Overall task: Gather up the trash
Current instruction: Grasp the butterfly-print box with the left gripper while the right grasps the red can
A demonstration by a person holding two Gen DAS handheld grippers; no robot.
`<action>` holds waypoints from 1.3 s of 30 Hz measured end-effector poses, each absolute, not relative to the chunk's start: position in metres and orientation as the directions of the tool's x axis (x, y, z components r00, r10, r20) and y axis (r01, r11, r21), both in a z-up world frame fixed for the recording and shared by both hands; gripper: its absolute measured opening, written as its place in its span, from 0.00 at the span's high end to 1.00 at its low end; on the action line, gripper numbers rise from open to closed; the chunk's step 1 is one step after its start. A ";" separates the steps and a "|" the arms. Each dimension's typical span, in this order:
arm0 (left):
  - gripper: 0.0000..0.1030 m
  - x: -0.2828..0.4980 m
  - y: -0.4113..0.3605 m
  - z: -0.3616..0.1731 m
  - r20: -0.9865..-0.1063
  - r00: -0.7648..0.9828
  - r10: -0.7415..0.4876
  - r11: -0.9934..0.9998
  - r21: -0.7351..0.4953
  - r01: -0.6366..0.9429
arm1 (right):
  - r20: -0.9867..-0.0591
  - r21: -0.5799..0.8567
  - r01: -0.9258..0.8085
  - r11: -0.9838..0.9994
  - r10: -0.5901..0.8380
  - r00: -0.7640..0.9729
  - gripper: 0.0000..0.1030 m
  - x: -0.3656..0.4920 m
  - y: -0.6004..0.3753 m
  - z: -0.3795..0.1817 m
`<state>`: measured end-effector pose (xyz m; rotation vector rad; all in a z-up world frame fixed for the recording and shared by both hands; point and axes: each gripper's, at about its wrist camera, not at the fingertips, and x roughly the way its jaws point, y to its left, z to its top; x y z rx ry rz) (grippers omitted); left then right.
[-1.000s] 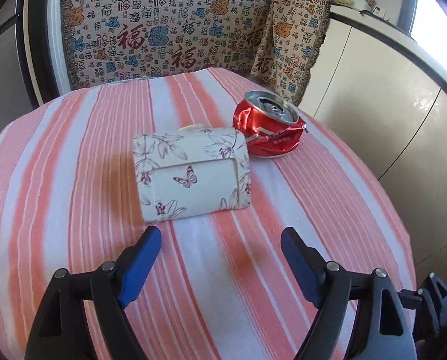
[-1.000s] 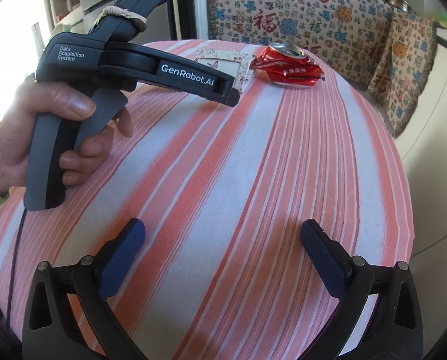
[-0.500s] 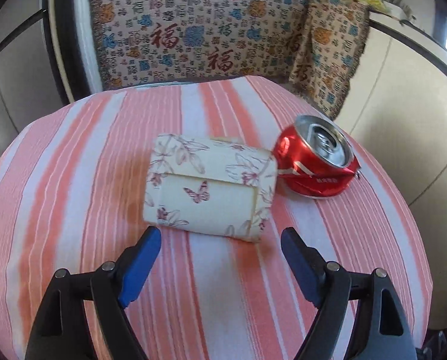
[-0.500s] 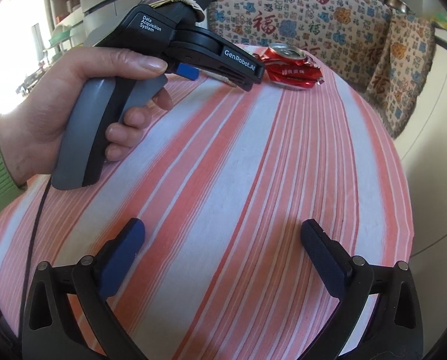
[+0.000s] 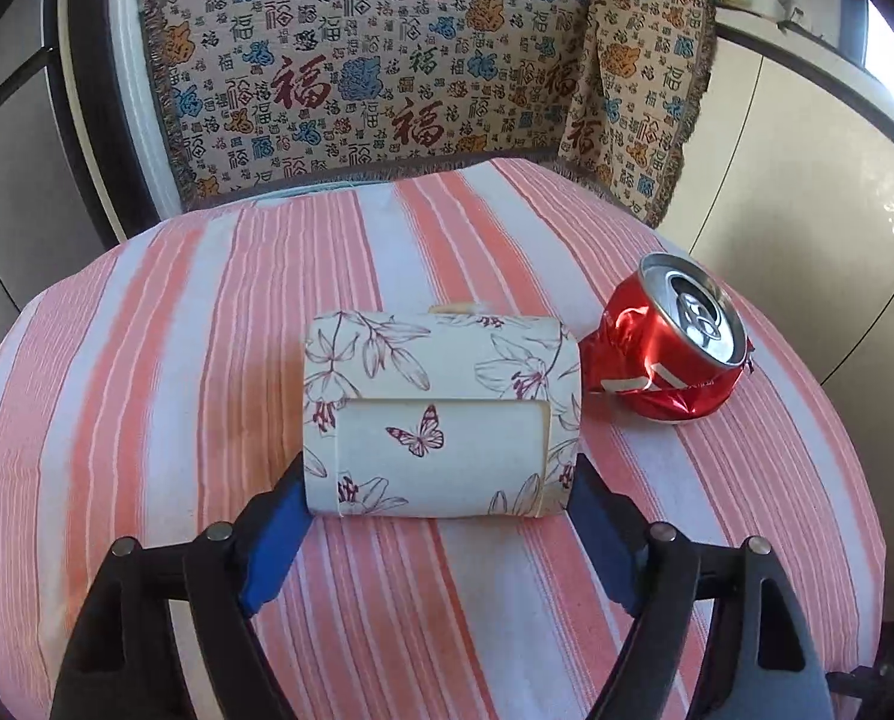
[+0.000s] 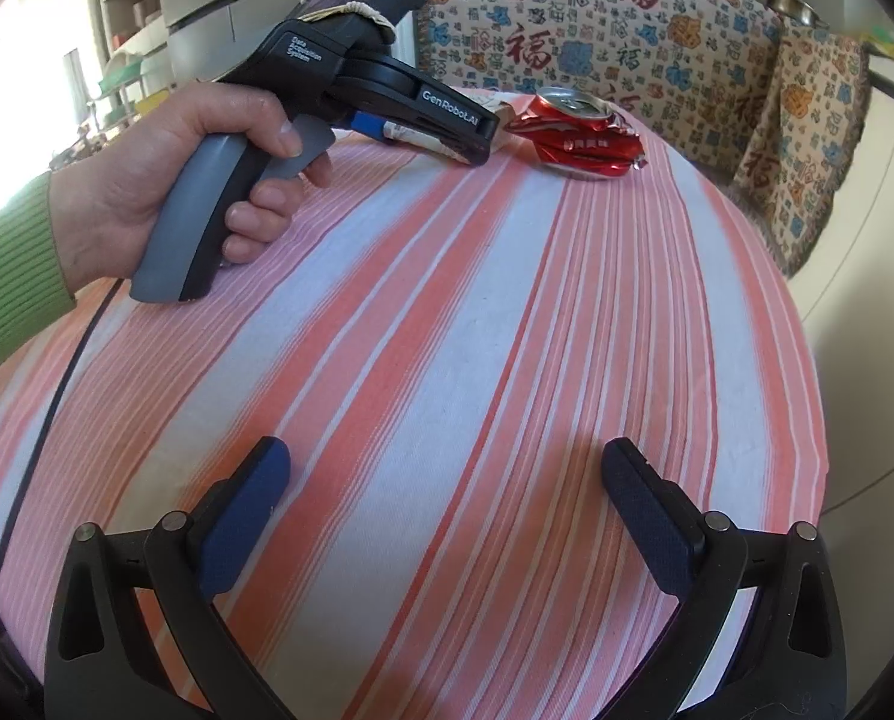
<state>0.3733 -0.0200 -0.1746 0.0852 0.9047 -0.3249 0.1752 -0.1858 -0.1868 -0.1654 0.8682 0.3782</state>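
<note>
A cream paper box with flower and butterfly prints (image 5: 441, 420) lies on the striped table. My left gripper (image 5: 438, 510) is open, with its blue pads on either side of the box's near end, close to or touching it. A crushed red can (image 5: 669, 354) lies just right of the box. In the right wrist view the left gripper (image 6: 441, 138) reaches around the box (image 6: 414, 135), which is mostly hidden, and the can (image 6: 579, 132) lies beyond. My right gripper (image 6: 447, 510) is open and empty over the near part of the table.
The table carries an orange and white striped cloth (image 5: 147, 396). A patterned blanket (image 5: 357, 78) covers furniture behind the table. White cabinets (image 5: 807, 192) stand to the right. The table's right edge (image 6: 807, 360) curves close to the can's side.
My left gripper has moved forward to the box, so its fingers now flank the box's near end. The right gripper has stayed still.
</note>
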 end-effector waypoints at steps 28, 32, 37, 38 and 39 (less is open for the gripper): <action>0.17 0.251 0.055 -0.174 -0.801 0.584 -0.134 0.975 -0.003 0.221 | -0.763 0.230 -0.317 0.920 0.372 0.528 0.01 0.394 -0.210 -0.147; 0.17 0.251 0.055 -0.175 -0.800 0.584 -0.141 0.975 -0.012 0.220 | -0.744 0.388 -0.378 0.841 0.528 0.409 0.14 0.386 -0.196 -0.151; 0.17 0.252 0.056 -0.175 -0.799 0.584 -0.141 0.975 -0.012 0.220 | -0.766 0.268 -0.544 0.795 0.518 0.381 0.15 0.337 -0.160 -0.132; 0.17 0.252 0.056 -0.175 -0.799 0.584 -0.141 0.975 -0.011 0.220 | -0.775 0.205 -0.532 0.822 0.469 0.425 0.12 0.336 -0.158 -0.129; 0.17 0.252 0.056 -0.175 -0.799 0.584 -0.142 0.975 -0.012 0.221 | -0.775 0.162 -0.515 0.842 0.432 0.461 0.09 0.338 -0.158 -0.126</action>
